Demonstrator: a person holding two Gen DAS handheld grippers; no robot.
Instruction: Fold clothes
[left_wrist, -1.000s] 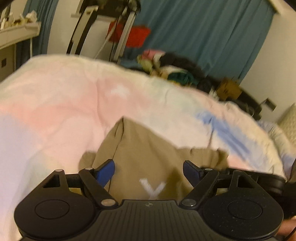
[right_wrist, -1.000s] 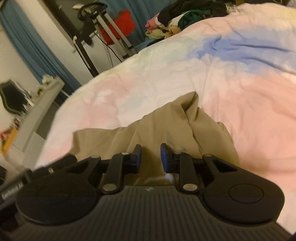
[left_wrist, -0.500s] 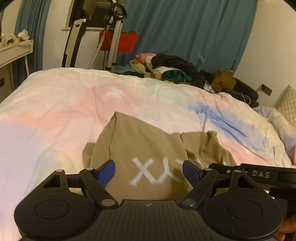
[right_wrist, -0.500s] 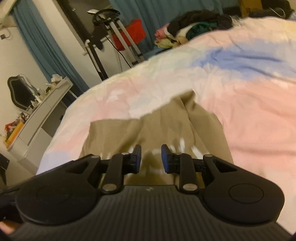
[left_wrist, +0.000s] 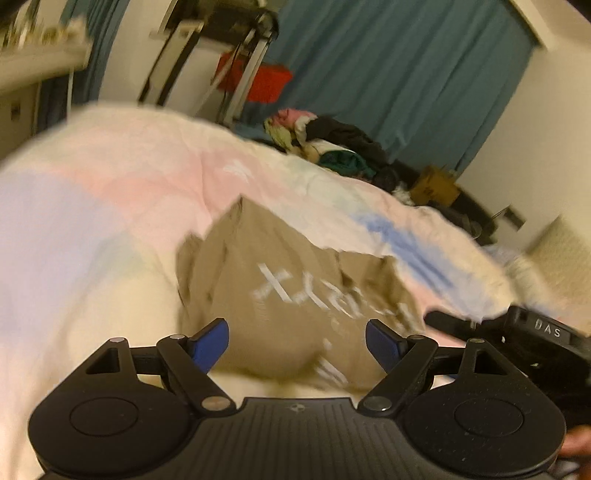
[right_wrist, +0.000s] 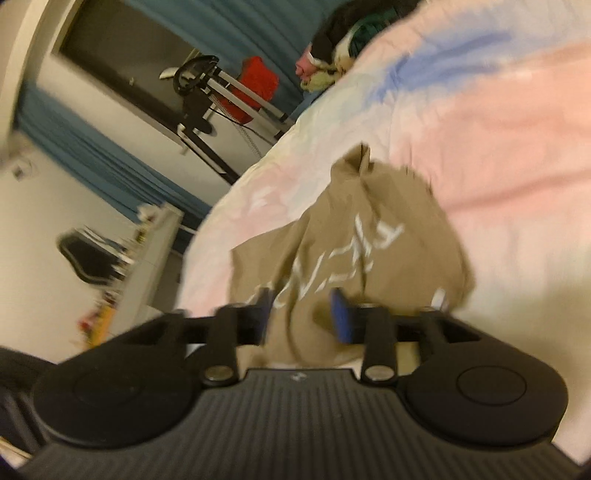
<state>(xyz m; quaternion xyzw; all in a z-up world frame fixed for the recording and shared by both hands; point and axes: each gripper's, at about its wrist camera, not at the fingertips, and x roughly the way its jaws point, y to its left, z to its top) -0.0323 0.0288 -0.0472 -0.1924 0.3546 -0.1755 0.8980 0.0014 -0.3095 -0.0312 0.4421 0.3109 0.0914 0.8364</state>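
A tan shirt (left_wrist: 295, 291) with white lettering lies crumpled on a pastel bedspread (left_wrist: 110, 192). My left gripper (left_wrist: 297, 341) is open and empty, just above the shirt's near edge. In the right wrist view the same shirt (right_wrist: 351, 240) lies ahead. My right gripper (right_wrist: 301, 314) is open, its blue pads apart over the shirt's near hem, holding nothing. The right gripper's black body (left_wrist: 535, 332) shows at the right of the left wrist view. Both views are motion-blurred.
A heap of mixed clothes (left_wrist: 325, 144) lies at the bed's far edge. Teal curtains (left_wrist: 388, 74), a metal stand with a red bag (left_wrist: 258, 77) and a white desk (right_wrist: 147, 258) with a black chair (right_wrist: 85, 258) stand around the bed.
My right gripper has opened from nearly shut and let the shirt drop onto the bed. Both cameras have tilted and the shirt's lettering now lies face up.
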